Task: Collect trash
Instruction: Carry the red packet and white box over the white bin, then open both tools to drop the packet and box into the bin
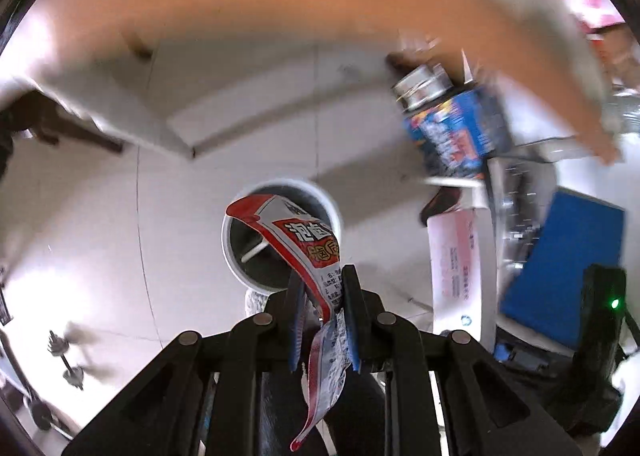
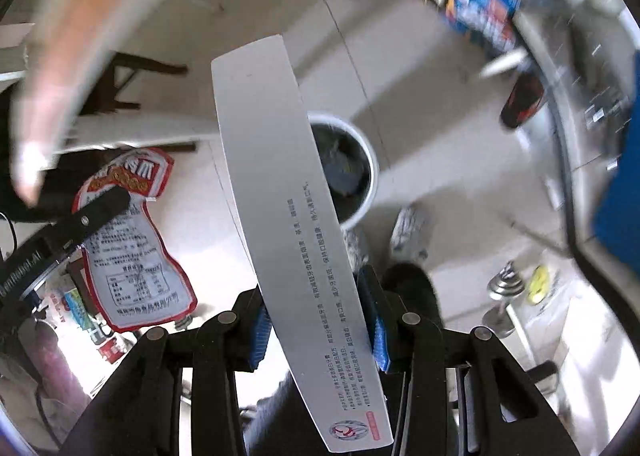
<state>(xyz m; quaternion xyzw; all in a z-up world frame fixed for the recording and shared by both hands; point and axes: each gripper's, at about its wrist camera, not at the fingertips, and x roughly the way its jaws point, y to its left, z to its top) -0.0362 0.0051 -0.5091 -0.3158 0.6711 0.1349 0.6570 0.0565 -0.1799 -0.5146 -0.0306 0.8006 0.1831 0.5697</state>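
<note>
Left gripper: the left gripper sat at the lower centre of the left wrist view, its blue pads pressed together on a red and white snack wrapper
Snack wrapper: it rose from between the pads toward the middle of the frame, its top edge overlapping the mouth of the bin; a crumpled tail hung below the pads; in the right wrist view the same wrapper showed at the left, pinched by a black finger
Right gripper: the right gripper sat at the lower centre of its own view, its pads pinching a long white carton by its sides
White carton: a flat, narrow box with small printed text and a round logo near its lower end; it ran from the bottom of the frame up to the upper middle, covering the left part of the bin; in the left wrist view it stood at the right
Trash bin: a round white bin with a dark inside stood on the pale tiled floor at the centre of the left wrist view; in the right wrist view it lay just right of the carton, dark rubbish inside
Surroundings: blurred; a blue printed box at the upper right of the left wrist view, a tin just above it
</note>
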